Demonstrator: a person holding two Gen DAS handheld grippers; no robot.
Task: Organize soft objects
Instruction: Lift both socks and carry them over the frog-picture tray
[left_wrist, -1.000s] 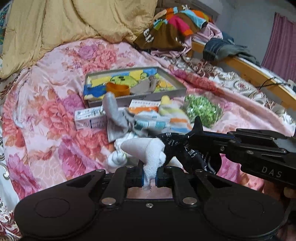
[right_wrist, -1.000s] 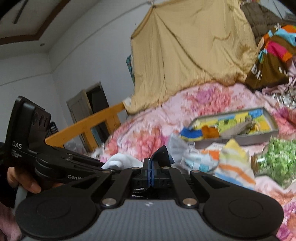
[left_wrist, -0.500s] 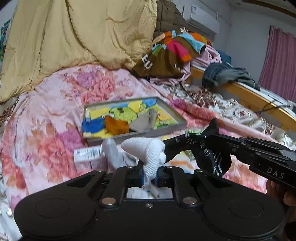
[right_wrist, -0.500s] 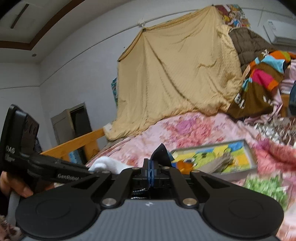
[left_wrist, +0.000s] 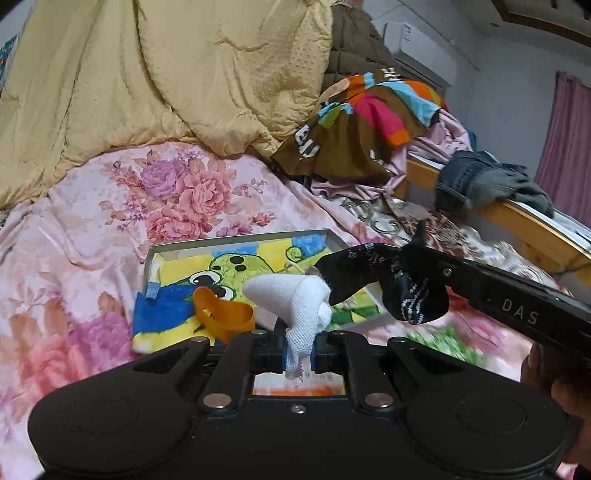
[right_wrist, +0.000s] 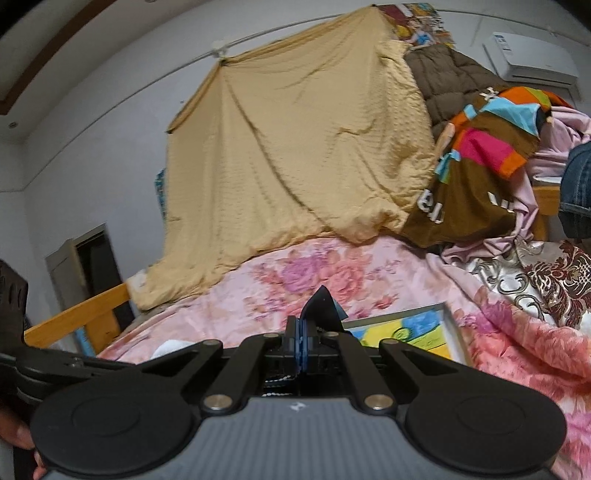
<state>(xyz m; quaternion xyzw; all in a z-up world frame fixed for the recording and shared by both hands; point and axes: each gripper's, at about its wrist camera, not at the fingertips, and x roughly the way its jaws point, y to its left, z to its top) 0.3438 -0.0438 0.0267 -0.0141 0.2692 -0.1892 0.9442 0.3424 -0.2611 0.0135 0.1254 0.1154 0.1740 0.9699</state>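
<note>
While you hold both tools above the bed, this is how things stand.

Left gripper (left_wrist: 298, 345): your jaws are pinched on the white sock (left_wrist: 295, 295); its lower end is clamped between the blue pads, and the rest of it bulges up and leftward above the fingers.

Right gripper (right_wrist: 301, 341): your jaws are pressed together on the black sock (left_wrist: 406, 291); in the right wrist view only a dark pointed corner of it (right_wrist: 322, 308) sticks up above the closed pads.

Black sock relative to the white sock: in the left wrist view it hangs from your right gripper (left_wrist: 417, 254), just to the right of the white sock, its flat dark end reaching close to the white one; you cannot tell whether the two touch.

Tray (left_wrist: 236, 240): it lies on the floral bedspread (left_wrist: 92, 229), directly beyond and below both socks; a cartoon-printed cloth (left_wrist: 184, 273) covers its floor.

Orange item (left_wrist: 221, 314): it sits in the tray on the cloth, just left of the white sock.

Green patterned thing (left_wrist: 443, 341): it lies on the bedspread near the tray's right end, below the black sock, blurred.

Yellow blanket (right_wrist: 295, 155): it hangs behind the bed, with a striped garment (left_wrist: 369, 118) heaped to its right.
</note>
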